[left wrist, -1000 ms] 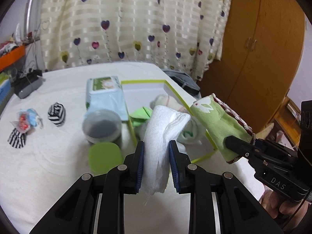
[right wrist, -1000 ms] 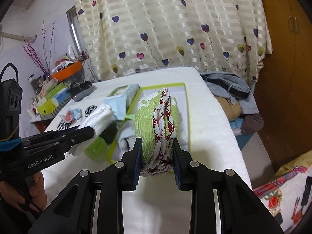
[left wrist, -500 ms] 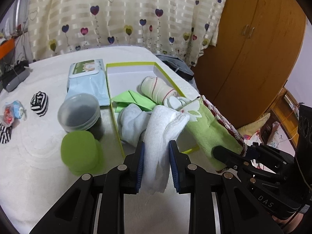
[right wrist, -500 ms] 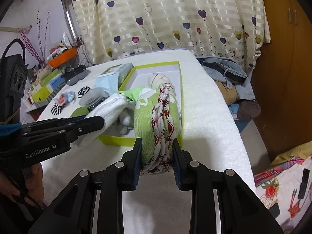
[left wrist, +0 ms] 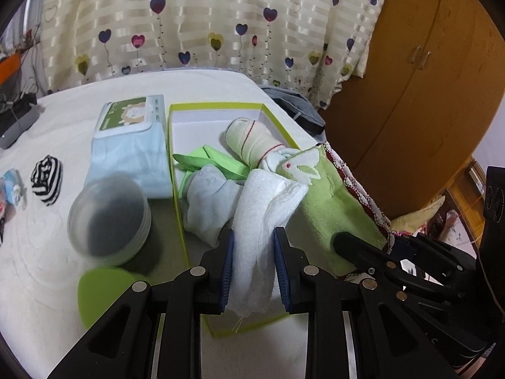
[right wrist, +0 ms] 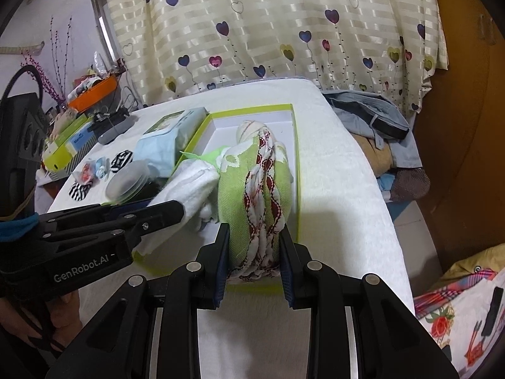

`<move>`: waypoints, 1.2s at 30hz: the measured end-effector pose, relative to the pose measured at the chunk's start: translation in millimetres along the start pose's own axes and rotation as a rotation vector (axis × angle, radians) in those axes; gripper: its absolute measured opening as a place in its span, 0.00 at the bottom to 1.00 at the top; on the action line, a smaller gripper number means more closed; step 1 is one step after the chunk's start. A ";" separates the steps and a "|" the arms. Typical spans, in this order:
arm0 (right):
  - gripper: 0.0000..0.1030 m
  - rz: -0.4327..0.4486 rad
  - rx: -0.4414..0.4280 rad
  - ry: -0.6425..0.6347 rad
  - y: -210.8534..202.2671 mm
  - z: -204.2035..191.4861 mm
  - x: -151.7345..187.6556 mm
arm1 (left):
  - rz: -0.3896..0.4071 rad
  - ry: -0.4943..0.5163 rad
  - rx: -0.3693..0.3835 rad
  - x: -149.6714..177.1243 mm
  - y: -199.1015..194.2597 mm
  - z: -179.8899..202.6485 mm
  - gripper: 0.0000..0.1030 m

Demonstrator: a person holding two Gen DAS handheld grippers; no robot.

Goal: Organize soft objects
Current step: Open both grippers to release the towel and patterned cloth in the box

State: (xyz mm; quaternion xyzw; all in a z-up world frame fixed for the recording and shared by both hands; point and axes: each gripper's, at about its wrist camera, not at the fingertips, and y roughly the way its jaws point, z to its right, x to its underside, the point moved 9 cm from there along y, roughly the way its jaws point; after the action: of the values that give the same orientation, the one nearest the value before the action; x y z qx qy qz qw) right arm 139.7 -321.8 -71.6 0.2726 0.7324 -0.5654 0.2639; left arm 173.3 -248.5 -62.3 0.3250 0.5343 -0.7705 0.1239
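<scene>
Step in hand, by my read: lowering two rolled cloths into the shallow white box with lime-green rim (left wrist: 217, 106), which sits on the white-covered desk (right wrist: 341, 189) toward its far right corner.

To do it well: bring both rolls down inside the near end of the box, clear of the near rim, lay them side by side next to the cloths already in there, and only then let the jaws spread. Keep the rolls pinched till they rest on the box floor, or they'll likely unroll. Watch that the two grippers don't knock each other; they are close.

Left hand-held gripper (left wrist: 252, 265) pinches a white terry cloth roll (left wrist: 265, 202), loose threads hanging at its lower end. Right hand-held gripper (right wrist: 254, 262) pinches a lime-green towel roll with red-and-white scalloped trim (right wrist: 255, 189) and a white rabbit motif. Both rolls hover over the box's near end, just beside each other.

Already in the box: a cream rolled sock with red stripes (left wrist: 252, 139), a bright green folded cloth (left wrist: 214, 161), a pale white bundle (left wrist: 205, 199).
</scene>
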 end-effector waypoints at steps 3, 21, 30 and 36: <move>0.28 0.000 -0.008 0.004 7.9 2.1 -5.9 | 0.008 -0.011 -0.009 -7.4 6.8 -3.9 0.23; 0.44 0.046 -0.021 -0.069 -3.3 -15.0 -7.3 | 0.022 -0.019 0.009 -1.9 -7.3 -4.6 0.30; 0.44 0.077 -0.020 -0.061 -23.6 -20.7 -9.5 | 0.074 0.005 -0.002 2.0 -34.7 -4.6 0.30; 0.44 0.099 -0.022 -0.080 -36.9 -32.7 -10.1 | 0.109 0.008 -0.007 4.8 -54.8 -6.5 0.30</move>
State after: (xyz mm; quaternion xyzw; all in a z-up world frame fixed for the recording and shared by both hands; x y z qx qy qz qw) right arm 118.6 -298.8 -32.1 0.2828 0.7131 -0.5538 0.3237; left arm 142.6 -220.0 -26.0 0.3563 0.5190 -0.7593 0.1645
